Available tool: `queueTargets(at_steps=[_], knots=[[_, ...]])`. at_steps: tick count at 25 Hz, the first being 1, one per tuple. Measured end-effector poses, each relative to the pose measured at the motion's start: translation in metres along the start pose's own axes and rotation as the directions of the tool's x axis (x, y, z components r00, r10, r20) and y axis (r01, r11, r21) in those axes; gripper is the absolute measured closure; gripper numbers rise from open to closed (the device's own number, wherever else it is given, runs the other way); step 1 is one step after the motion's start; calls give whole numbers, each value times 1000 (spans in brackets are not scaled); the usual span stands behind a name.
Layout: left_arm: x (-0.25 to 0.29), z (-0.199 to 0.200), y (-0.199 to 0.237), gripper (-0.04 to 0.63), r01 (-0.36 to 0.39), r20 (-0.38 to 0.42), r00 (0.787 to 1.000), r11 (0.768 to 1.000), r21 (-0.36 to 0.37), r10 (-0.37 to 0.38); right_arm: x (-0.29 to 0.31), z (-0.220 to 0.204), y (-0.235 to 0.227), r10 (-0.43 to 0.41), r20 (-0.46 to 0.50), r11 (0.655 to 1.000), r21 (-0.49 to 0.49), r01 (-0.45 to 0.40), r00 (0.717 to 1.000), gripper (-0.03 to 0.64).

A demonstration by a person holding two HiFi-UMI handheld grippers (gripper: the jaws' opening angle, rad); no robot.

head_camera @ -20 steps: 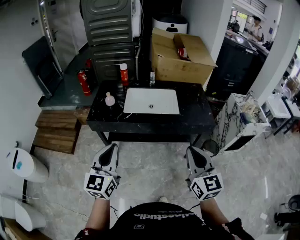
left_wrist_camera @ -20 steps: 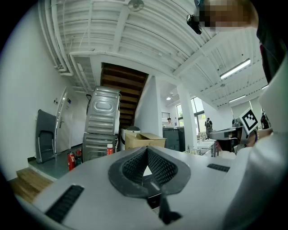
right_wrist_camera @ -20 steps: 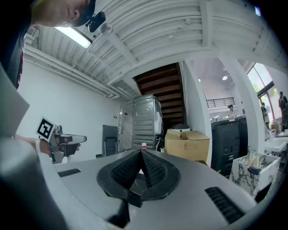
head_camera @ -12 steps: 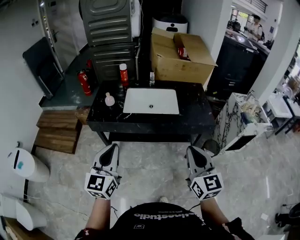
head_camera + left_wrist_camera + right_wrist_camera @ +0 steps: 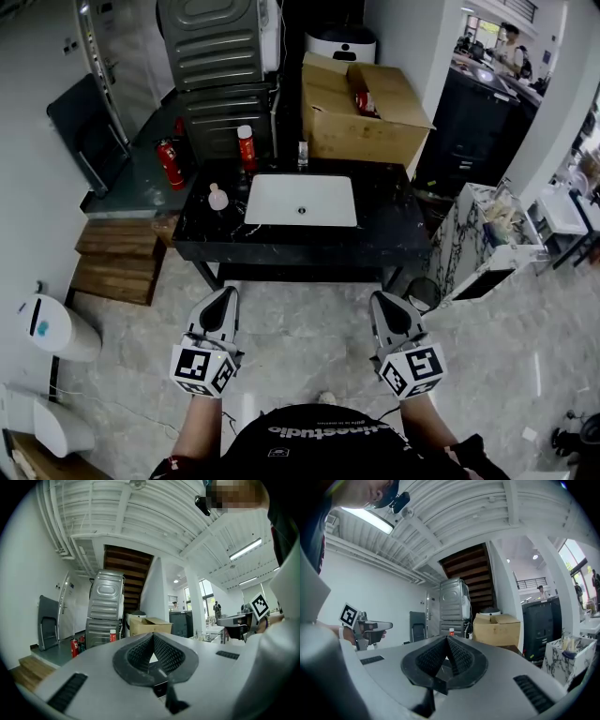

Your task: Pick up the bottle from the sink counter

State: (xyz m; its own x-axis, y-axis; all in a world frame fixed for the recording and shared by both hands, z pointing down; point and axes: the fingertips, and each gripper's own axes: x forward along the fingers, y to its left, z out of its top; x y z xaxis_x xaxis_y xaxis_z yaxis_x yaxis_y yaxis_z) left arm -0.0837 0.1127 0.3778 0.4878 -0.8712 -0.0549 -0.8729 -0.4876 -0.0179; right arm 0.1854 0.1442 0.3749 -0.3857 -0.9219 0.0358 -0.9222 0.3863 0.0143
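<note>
A black sink counter [image 5: 394, 234] with a white basin [image 5: 300, 200] stands ahead of me on the floor. A red bottle with a white cap [image 5: 247, 147] stands upright at its back left corner. A small pink bottle [image 5: 218, 198] stands left of the basin. Both grippers hover low in front of the counter, well short of it. The left gripper [image 5: 225, 296] is shut and empty, and so is the right gripper [image 5: 382, 302]. Beyond the closed left gripper [image 5: 152, 637] the red bottle [image 5: 113, 635] shows far off. It shows again [image 5: 451, 632] past the closed right gripper [image 5: 447, 640].
An open cardboard box [image 5: 361, 112] sits behind the counter, with stacked grey machines [image 5: 220, 66] to its left. Red fire extinguishers [image 5: 169, 161] and wooden steps [image 5: 117, 262] lie left of the counter. A marble-patterned cabinet [image 5: 483, 244] is at the right, a white bin [image 5: 52, 328] at the far left.
The head view has shifted a little, so the counter sits slightly higher in it. Both grippers keep their places and stay closed.
</note>
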Motion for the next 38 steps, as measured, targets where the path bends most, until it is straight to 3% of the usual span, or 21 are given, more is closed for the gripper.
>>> queueTargets(at_steps=[15, 21, 30, 38], knots=[[39, -7, -32, 583, -46, -26, 999, 998, 32, 47, 7, -11, -45, 126, -11, 992, 18, -126, 992, 578], [57, -12, -23, 583, -74, -54, 996, 996, 46, 76, 30, -22, -60, 162, -14, 985, 65, -161, 987, 578], [129, -48, 81, 583, -97, -55, 994, 995, -1, 96, 152, -37, -49, 188, -40, 981, 59, -186, 981, 578], [235, -57, 209, 583, -50, -55, 997, 999, -6, 49, 320, -3, -41, 186, -20, 982, 42, -185, 982, 578]])
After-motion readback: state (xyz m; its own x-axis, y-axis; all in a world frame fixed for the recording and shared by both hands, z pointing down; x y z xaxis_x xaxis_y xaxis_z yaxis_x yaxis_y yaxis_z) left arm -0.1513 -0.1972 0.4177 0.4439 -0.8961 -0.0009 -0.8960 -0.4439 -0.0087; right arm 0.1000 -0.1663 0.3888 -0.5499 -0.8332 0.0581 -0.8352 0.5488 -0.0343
